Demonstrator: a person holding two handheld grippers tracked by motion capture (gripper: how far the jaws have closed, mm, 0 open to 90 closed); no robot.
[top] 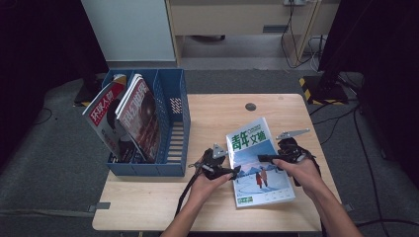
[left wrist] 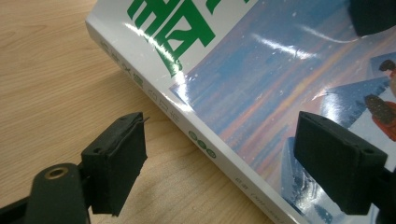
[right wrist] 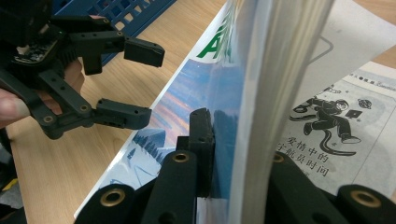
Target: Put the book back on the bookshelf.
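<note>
The right tool (right wrist: 233, 154) pinches the front cover and some pages of the magazine (top: 259, 163), lifting that edge off the tabletop (top: 217, 111). The left tool (left wrist: 219, 163) is spread, its jaws straddling the magazine's spine, one over the wood and one over the cover. The magazine lies at the tabletop's 5 o'clock; a blue file rack (top: 173, 123) stands at 9 o'clock.

A glossy magazine (top: 259, 163) with green title characters over a blue-and-pink sky lies on pale woodgrain table (top: 217, 111) beside blue lattice-sided plastic file rack (top: 173, 123).
</note>
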